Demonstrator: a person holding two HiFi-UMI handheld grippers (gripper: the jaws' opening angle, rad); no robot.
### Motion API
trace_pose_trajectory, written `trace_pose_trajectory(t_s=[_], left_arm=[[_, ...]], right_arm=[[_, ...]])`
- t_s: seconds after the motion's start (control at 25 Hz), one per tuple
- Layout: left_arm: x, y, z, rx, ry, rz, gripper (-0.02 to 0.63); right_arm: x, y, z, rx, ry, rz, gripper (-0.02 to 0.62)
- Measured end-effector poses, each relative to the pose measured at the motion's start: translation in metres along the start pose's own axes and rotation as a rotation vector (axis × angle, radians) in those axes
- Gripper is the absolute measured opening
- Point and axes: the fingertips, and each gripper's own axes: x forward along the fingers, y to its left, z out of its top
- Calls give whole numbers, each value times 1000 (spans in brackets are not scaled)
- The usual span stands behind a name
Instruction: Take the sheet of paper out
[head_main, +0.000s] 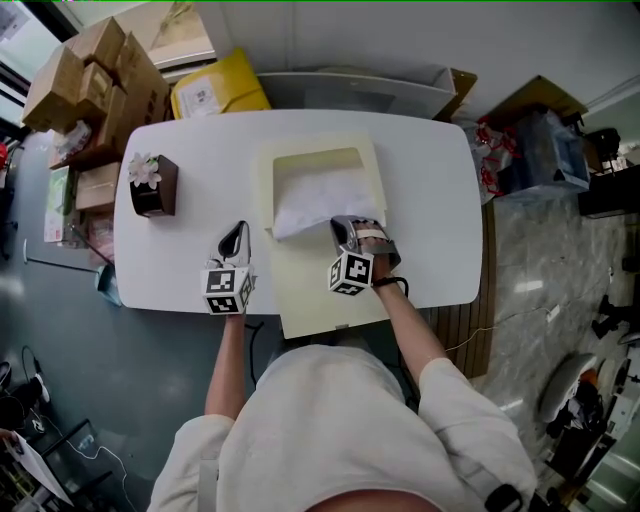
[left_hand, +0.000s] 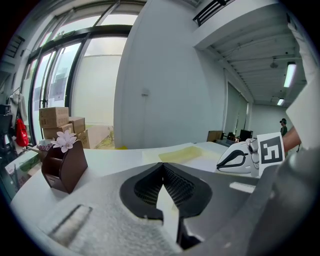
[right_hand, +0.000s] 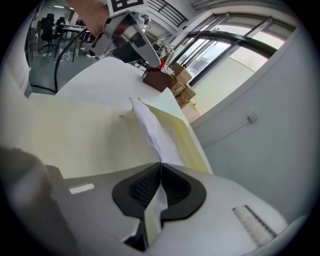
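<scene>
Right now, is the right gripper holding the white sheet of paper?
Yes: the right gripper is shut on the sheet of paper, which runs straight into it.

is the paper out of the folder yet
Partly out: the sheet is pinched by the right gripper, its far part inside the folder.

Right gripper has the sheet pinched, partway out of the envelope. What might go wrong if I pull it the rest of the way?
1. The right gripper pinches the sheet of paper at one edge only, and it looks rumpled; it may crease or tear.
2. The left gripper is shut beside the envelope, not on it, so the envelope may drag along; it overhangs the table at the near edge.
</scene>
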Motion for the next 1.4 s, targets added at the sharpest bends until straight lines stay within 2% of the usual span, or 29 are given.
trace_pose_trajectory(t_s=[0.4, 0.6, 1.12, 1.4], left_arm=[[-1, -11, 23, 18, -42, -15, 6], [0, -12, 40, 34, -69, -15, 6], [1, -21, 77, 69, -131, -19, 6], [0, -20, 98, 83, -165, -18, 6]], right_arm=[[-30, -9, 4, 22, -19, -43, 3], [-41, -39, 6, 80, -35, -95, 3], [-73, -111, 23, 79, -88, -234, 6], [-85, -147, 36, 122, -133, -291, 6]])
